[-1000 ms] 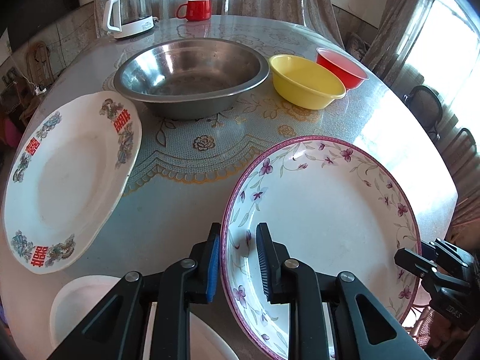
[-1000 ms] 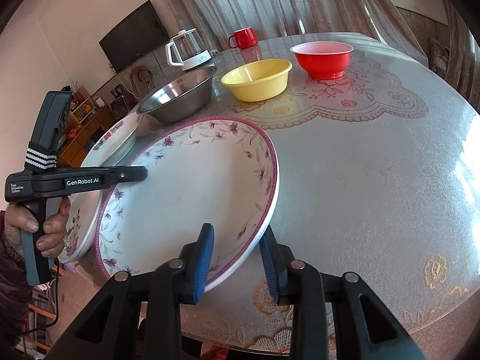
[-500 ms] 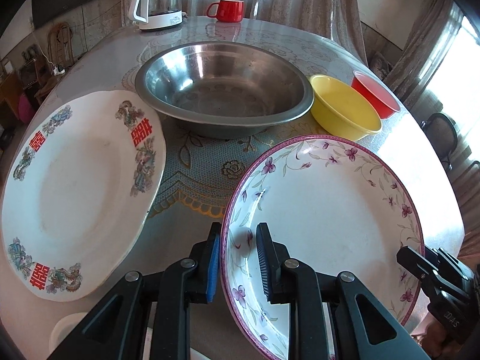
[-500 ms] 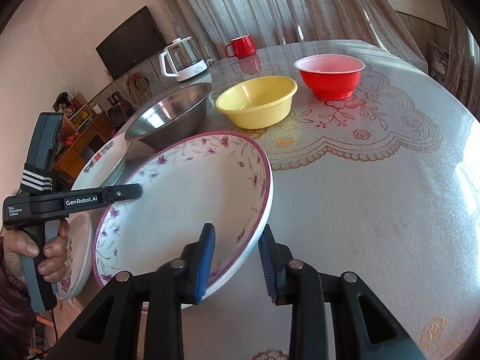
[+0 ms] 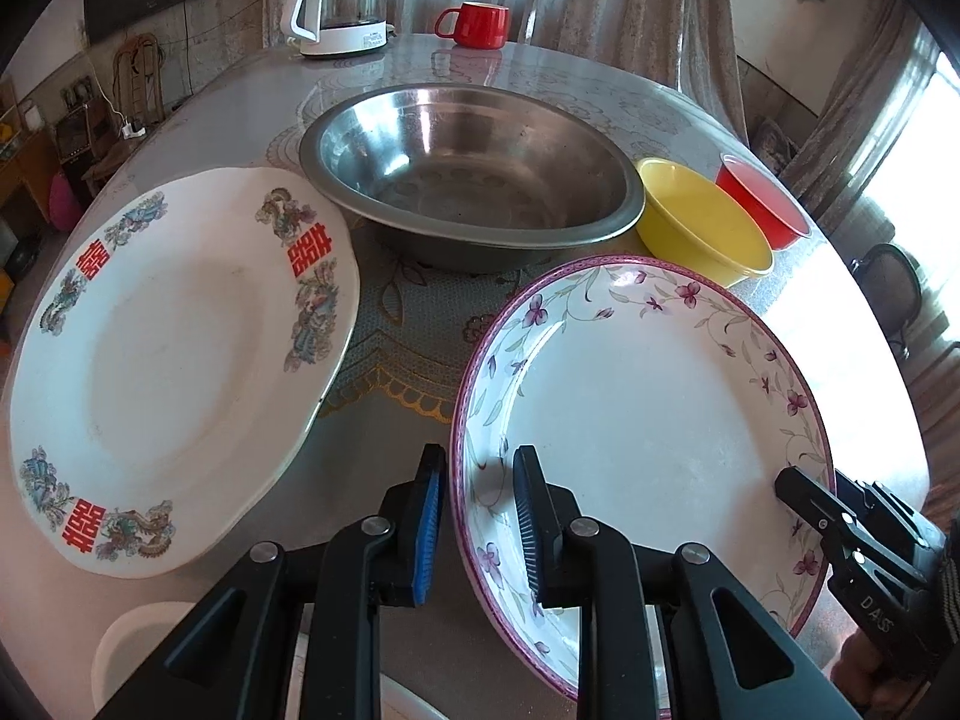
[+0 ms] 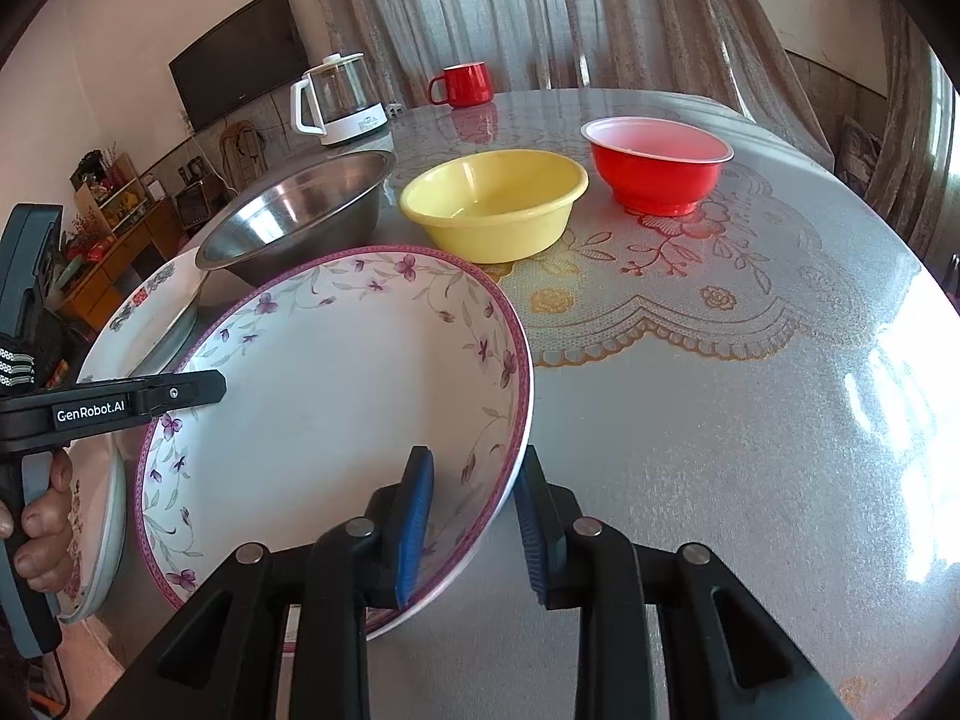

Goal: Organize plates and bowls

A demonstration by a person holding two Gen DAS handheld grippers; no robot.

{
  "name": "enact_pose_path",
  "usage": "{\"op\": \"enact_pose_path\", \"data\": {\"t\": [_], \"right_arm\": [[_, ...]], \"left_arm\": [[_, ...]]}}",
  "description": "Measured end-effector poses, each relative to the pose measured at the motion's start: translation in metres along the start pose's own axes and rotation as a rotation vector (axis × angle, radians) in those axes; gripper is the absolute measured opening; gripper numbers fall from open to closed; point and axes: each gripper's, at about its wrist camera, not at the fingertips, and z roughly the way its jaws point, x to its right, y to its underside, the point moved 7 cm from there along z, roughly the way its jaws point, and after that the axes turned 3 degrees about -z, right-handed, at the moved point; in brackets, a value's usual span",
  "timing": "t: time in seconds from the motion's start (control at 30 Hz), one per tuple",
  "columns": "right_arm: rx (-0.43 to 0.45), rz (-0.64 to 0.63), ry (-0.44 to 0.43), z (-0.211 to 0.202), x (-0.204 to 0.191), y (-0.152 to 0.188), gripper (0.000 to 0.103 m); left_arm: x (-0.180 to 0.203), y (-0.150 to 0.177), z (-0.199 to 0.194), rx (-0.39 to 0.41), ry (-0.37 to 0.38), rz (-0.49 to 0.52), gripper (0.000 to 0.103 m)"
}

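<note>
A white floral plate (image 5: pixel 648 408) with a purple rim is held between both grippers and tilts a little above the table. My left gripper (image 5: pixel 477 516) is shut on its left rim, blue pads on either side of the edge. My right gripper (image 6: pixel 471 516) grips the right rim of the floral plate (image 6: pixel 336 396), and its jaws are still closing on it. Each gripper shows in the other's view: the right gripper (image 5: pixel 804 498) and the left gripper (image 6: pixel 198 387), held by a hand. A white plate with red characters (image 5: pixel 174 360) lies to the left.
Beyond the plates, a steel bowl (image 5: pixel 468 180), a yellow bowl (image 5: pixel 702 228) and a red bowl (image 5: pixel 762 204) stand in a row. At the far edge of the table are a kettle (image 5: pixel 342 6) and a red mug (image 5: pixel 474 24). A small white dish (image 5: pixel 138 642) sits near the front left.
Both grippers have carried the floral plate further in over the table, towards the steel and yellow bowls. The right jaws have drawn slightly tighter on the rim.
</note>
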Motion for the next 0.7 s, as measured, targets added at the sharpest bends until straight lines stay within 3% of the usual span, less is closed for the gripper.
{"op": "enact_pose_path", "data": {"t": [0.2, 0.3, 0.53, 0.6, 0.7], "right_arm": [[-0.021, 0.026, -0.011, -0.003, -0.001, 0.001, 0.034], [-0.016, 0.017, 0.022, -0.007, -0.001, 0.004, 0.037], [0.068, 0.049, 0.089, -0.035, 0.006, -0.006, 0.041], [0.110, 0.025, 0.072, -0.045, -0.003, -0.016, 0.041], [0.118, -0.035, -0.028, -0.049, -0.030, -0.026, 0.041]], "left_arm": [[-0.015, 0.009, -0.026, 0.054, 0.017, -0.046, 0.023], [-0.024, 0.012, -0.040, 0.087, 0.018, -0.064, 0.025], [-0.053, 0.017, -0.075, 0.173, 0.017, -0.139, 0.025], [-0.064, 0.017, -0.083, 0.196, 0.017, -0.165, 0.025], [-0.085, 0.020, -0.091, 0.221, -0.007, -0.196, 0.025]]}}
